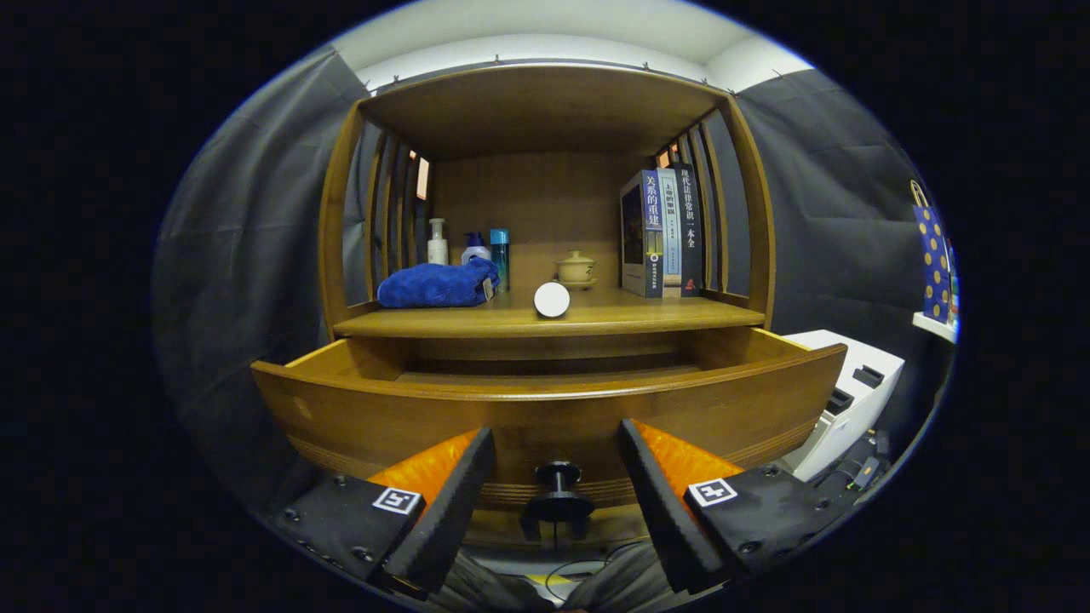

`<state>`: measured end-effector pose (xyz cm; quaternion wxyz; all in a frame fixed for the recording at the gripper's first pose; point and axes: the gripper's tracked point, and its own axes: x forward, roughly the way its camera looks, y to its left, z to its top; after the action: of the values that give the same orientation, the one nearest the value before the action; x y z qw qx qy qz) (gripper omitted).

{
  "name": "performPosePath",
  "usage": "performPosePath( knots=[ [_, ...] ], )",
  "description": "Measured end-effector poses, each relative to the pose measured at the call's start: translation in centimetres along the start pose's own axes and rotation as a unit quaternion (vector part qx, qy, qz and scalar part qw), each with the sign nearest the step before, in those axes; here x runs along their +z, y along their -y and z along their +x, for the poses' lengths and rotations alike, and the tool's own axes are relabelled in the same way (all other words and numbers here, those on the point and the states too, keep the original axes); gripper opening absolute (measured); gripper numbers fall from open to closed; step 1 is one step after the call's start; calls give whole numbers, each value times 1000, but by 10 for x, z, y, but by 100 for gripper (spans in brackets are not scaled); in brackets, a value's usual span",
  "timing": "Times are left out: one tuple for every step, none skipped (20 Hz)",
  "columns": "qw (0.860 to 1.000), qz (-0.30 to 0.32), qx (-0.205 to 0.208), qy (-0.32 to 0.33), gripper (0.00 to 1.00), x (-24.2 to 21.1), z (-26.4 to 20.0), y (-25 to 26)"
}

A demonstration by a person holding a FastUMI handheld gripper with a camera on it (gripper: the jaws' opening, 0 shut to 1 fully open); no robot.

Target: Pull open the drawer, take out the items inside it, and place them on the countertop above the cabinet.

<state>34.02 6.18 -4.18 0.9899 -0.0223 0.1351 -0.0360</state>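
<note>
**Drawer out, knob between my fingers**

My gripper (556, 477) sits low in front of the drawer (545, 413). Jaws wide; nothing pressed. The knob (558, 489) stands in the gap between my two fingers, apart from both. Left finger (447, 498) and right finger (660, 498) flank it with clear space on each side.

The drawer is pulled out from the cabinet. Its curved front panel fills the space just ahead of my fingers. Over the front rim I see the inner side walls and a strip of the back; the drawer's floor is hidden from this low angle, so I cannot tell what lies inside.

Above the drawer, the countertop (545, 322). On it, from left: a folded blue towel (438, 285); behind it a white pump bottle (438, 243), a blue-capped bottle (475, 248) and a teal can (500, 255), close together. Near the front edge at centre, a small white round thing (552, 300). Just behind that, a lidded tea cup (576, 270) on its saucer. At the right, three books (662, 232) stand upright, side by side against the slatted side.

Beyond the drawer's right corner, a white box (851, 396) with dark slots. Below my fingers, part of a person's legs, with a thin cable lying across.
</note>
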Motion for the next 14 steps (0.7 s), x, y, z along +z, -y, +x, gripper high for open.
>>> performPosePath(
  knots=[
    [1000, -2, -1, 1, 98, 2, 10, 0],
    [1000, -7, -2, 2, 98, 4, 17, -1],
    [1000, -11, -2, 3, 98, 6, 23, 0],
    [1000, -14, -3, 5, 98, 7, 31, 0],
    [1000, -16, -3, 7, 98, 9, 39, 0],
    [1000, -16, -2, 11, 98, 10, 47, 0],
    [1000, -18, -3, 15, 98, 12, 56, 0],
    [1000, -19, -3, 20, 98, 12, 64, -1],
    [1000, -22, -4, 21, 98, 13, 70, -1],
    [999, -24, -5, 23, 98, 14, 75, -1],
    [999, -28, -6, 24, 98, 15, 80, -2],
    [999, -32, -6, 24, 98, 15, 82, -2],
    [999, -35, -6, 26, 98, 16, 83, -1],
    [999, -37, -7, 29, 98, 17, 86, 0]
  ],
)
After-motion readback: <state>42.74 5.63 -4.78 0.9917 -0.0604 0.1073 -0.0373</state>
